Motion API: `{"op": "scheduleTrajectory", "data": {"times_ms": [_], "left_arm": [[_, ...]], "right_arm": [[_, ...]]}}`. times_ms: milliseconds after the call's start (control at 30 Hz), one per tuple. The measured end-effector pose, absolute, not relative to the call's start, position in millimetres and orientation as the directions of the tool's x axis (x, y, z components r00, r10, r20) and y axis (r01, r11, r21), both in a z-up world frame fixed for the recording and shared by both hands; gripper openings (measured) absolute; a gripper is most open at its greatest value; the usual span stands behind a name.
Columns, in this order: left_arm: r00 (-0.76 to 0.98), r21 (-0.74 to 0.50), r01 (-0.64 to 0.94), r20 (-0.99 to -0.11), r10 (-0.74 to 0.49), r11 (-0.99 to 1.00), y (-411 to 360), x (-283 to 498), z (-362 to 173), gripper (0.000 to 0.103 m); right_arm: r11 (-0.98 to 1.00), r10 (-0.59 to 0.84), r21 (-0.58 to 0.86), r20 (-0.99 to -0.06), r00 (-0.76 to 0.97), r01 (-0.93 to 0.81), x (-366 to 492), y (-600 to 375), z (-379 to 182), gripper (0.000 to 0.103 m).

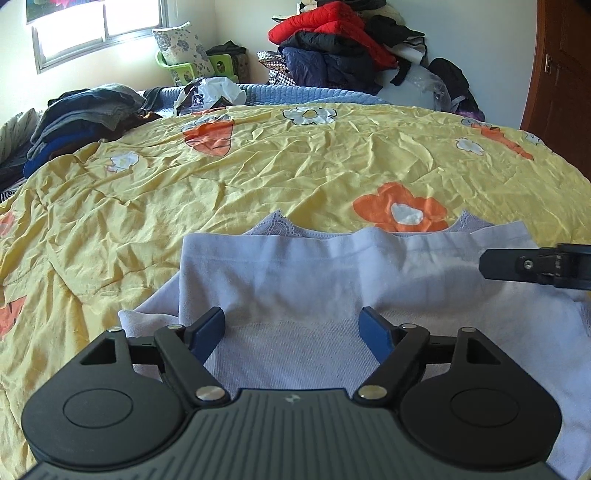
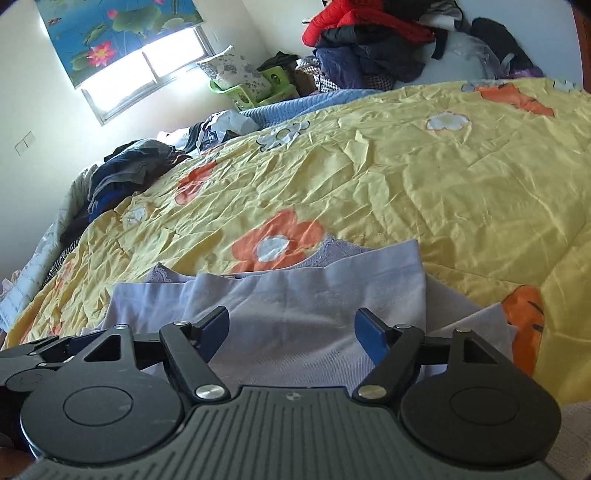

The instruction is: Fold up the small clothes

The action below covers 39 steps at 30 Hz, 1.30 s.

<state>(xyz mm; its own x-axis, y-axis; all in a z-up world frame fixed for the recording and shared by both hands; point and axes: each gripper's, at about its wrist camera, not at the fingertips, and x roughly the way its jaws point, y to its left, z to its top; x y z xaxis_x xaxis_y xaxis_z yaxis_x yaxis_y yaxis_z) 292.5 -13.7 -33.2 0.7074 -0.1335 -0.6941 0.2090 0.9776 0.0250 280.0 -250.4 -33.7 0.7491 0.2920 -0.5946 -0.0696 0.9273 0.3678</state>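
Both claws, left claw [image 1: 291, 330] and right claw [image 2: 291, 330], hover released, jaws spread wide, over a folded lavender lace-trimmed top [image 1: 314, 273] on the yellow floral bedspread [image 1: 258, 177].

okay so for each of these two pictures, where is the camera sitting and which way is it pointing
Left wrist: sits on the left gripper, looking forward along its open fingers over the lilac garment and across the yellow bedspread; the right gripper pokes in at right.
Right wrist: sits on the right gripper, tilted, fingers open over the same garment; the left gripper shows at lower left.
Shared: garment, bedspread, window, red jacket.
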Motion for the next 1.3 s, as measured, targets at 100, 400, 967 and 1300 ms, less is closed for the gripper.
{"op": "scheduleTrajectory", "data": {"times_ms": [100,400,967,1300], "left_arm": [[0.709,0.025,0.206,-0.693,-0.132,0.978,-13,293,-35,0.084],[0.726,0.060,0.206,-0.678,-0.112,0.977,-14,291,-43,0.095],[0.786,0.045,0.168,-0.610,-0.106,0.985,-10,278,-56,0.103],[0.809,0.090,0.148,-0.583,-0.068,0.985,-15,266,-56,0.103]], "right_arm": [[0.918,0.327,0.382,-0.584,0.743,-0.104,272,-248,-33,0.079],[0.943,0.280,0.321,-0.617,0.736,-0.089,270,-241,-39,0.084],[0.984,0.170,0.056,-0.588,0.791,-0.169,248,-201,-57,0.103],[0.954,0.258,0.265,-0.487,0.834,-0.141,235,-234,-56,0.103]]}}
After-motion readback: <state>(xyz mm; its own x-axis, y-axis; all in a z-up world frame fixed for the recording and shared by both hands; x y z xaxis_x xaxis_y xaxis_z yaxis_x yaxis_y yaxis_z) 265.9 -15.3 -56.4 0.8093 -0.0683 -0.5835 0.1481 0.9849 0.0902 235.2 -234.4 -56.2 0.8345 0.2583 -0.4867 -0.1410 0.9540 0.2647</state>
